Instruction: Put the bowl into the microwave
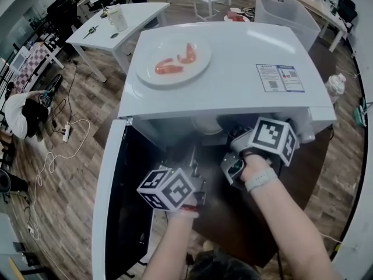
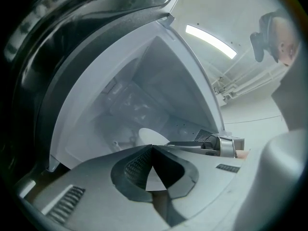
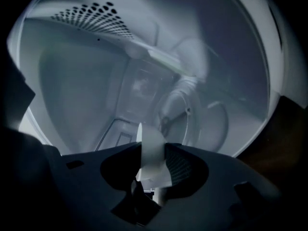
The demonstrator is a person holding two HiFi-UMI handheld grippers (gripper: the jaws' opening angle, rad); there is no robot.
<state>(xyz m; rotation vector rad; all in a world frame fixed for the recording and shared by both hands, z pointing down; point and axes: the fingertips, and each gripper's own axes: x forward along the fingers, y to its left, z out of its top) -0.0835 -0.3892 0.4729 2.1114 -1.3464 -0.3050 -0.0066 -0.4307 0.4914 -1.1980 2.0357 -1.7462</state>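
The white microwave (image 1: 233, 57) stands with its door (image 1: 111, 191) swung open to the left. My right gripper (image 1: 228, 137) reaches into the opening, shut on the rim of a white bowl (image 1: 207, 125) that shows just under the top edge. In the right gripper view the bowl's wall (image 3: 153, 160) sits pinched between my jaws (image 3: 151, 148), with the glass turntable (image 3: 192, 121) beyond. My left gripper (image 1: 192, 162) hovers at the opening's left side. Its jaws (image 2: 152, 147) meet at the tips and hold nothing. From the left gripper view the bowl (image 2: 148, 136) lies inside the cavity.
A white plate of shrimp (image 1: 173, 60) rests on the microwave's top. The open door's inner face (image 2: 96, 109) is close on the left. A perforated vent (image 3: 96, 16) lines the cavity wall. White tables (image 1: 116, 22) and a clear bin (image 1: 285, 13) stand behind.
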